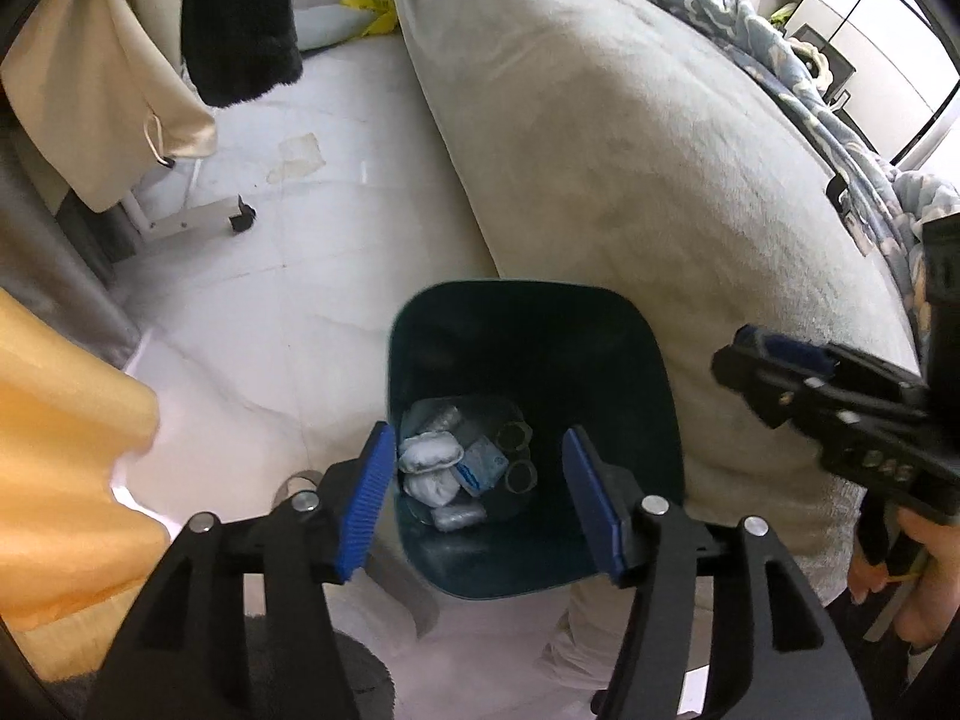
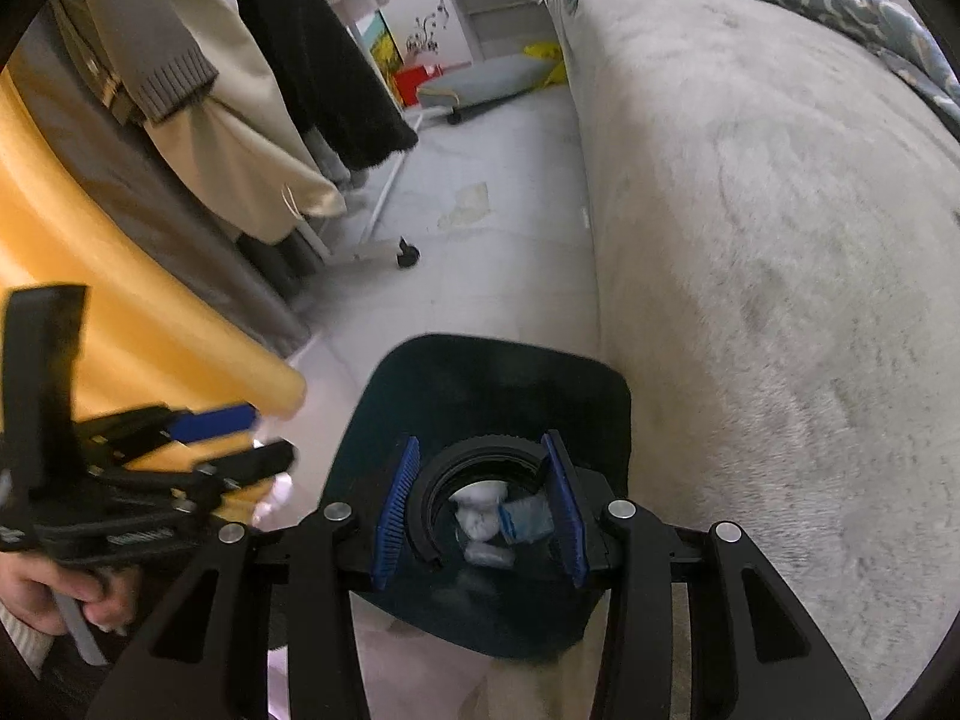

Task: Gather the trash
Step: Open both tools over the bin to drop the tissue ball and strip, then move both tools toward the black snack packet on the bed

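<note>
Right gripper [image 2: 480, 507]: jaws clamped across a black ring [image 2: 480, 462], a broken hoop with a ribbed outer edge, blue pads pressed against its two sides. Ring is held directly over the mouth of the dark teal bin [image 2: 480, 384].

Left gripper [image 1: 477, 495]: jaws spread apart, nothing between them, hovering above the same bin [image 1: 528, 336]. In the right wrist view it [image 2: 264, 438] shows at the left edge, blurred, with the hand [image 2: 36, 594] on its handle.

Bin contents, seen through the left jaws: white crumpled wads [image 1: 429, 459], a blue-and-white wrapper [image 1: 480, 465], clear ring-shaped pieces [image 1: 519, 474]. All lie on the bin's bottom.

Bin stands on pale tiled floor [image 1: 270, 312], touching or just beside the edge of a bed with a grey plush cover [image 1: 630, 150].

Farther off: a wheeled clothes rack [image 2: 384, 252] with hanging coats [image 2: 240, 138], an orange curtain [image 2: 120, 300] to the left, a patterned blue quilt [image 1: 780, 60] on the bed's far side.
</note>
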